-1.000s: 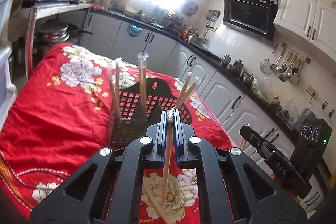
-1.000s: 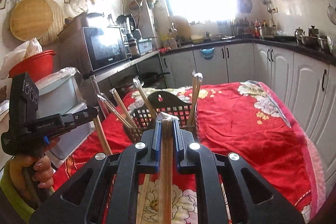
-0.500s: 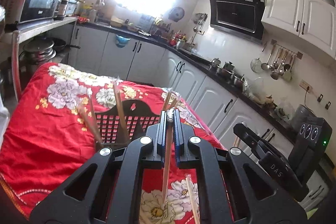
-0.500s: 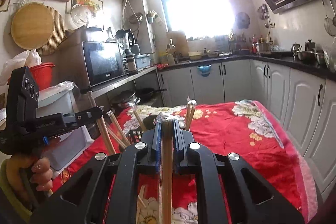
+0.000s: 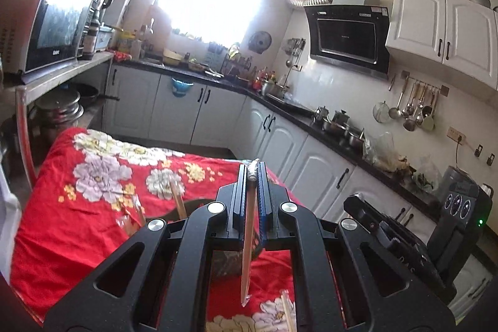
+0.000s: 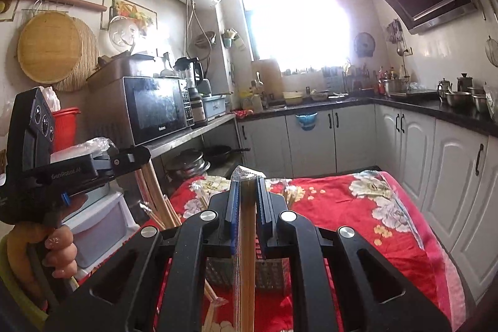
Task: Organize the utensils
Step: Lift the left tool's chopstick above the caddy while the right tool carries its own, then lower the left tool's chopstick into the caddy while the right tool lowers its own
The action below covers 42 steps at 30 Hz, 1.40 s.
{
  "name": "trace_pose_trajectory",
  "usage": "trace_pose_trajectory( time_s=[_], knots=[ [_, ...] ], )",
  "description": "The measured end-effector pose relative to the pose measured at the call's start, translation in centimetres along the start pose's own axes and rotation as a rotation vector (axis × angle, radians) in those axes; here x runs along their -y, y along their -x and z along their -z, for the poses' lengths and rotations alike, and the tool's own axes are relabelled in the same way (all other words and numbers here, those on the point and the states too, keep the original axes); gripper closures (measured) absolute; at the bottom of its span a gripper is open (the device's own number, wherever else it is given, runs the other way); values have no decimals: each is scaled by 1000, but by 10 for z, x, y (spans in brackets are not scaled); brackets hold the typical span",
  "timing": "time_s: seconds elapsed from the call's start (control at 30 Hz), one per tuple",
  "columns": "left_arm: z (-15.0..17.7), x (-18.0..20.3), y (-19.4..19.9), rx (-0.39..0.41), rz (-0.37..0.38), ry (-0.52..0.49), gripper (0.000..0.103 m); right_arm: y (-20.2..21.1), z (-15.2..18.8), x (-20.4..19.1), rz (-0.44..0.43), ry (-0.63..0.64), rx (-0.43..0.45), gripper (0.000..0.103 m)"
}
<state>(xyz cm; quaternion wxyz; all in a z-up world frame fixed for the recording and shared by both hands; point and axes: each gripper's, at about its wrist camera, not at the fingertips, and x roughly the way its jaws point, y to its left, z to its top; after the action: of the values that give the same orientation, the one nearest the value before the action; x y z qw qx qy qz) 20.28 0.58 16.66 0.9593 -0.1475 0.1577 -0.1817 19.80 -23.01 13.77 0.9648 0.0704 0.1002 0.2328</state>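
Above the red floral tablecloth [image 5: 77, 207], on the left side, the left gripper [image 5: 252, 176] is clenched on a wrapped pair of chopsticks [image 5: 247, 251] that hangs down between its fingers, lower tip near the cloth. Just below and ahead, mostly hidden by the gripper body, stands the dark mesh utensil basket [image 6: 218, 269], with other chopsticks [image 6: 162, 207] leaning out of it. To the right, the right gripper [image 6: 247, 179] is closed around its own wrapped chopsticks [image 6: 246, 269], held near-vertical in front of the basket. Judging by this, the step is dropping each pair into the basket. Doing it well likely means bringing one tip over the basket's opening at a time, keeping it upright, and letting go only once the tip is inside the rim, so neither pair knocks the leaning ones.
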Motion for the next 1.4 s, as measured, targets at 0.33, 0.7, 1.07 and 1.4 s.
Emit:
trace_pose_trajectory(
  time_s=[0.33, 0.7, 1.07, 1.4],
  knots=[
    [-25, -4, -4, 57, -20, -12, 100, -13, -19, -6, -14, 11, 47, 93],
    [-38, -18, -16, 94, -77, -14, 100, -35, -42, -9, -18, 14, 100, 93],
    [-37, -23, -33, 106, -114, -33, 100, -58, -59, -6, -7, 46, 178, 93],
    [-23, -27, -56, 77, -118, -33, 100, -87, -60, 4, 16, 58, 201, 93]
  ],
)
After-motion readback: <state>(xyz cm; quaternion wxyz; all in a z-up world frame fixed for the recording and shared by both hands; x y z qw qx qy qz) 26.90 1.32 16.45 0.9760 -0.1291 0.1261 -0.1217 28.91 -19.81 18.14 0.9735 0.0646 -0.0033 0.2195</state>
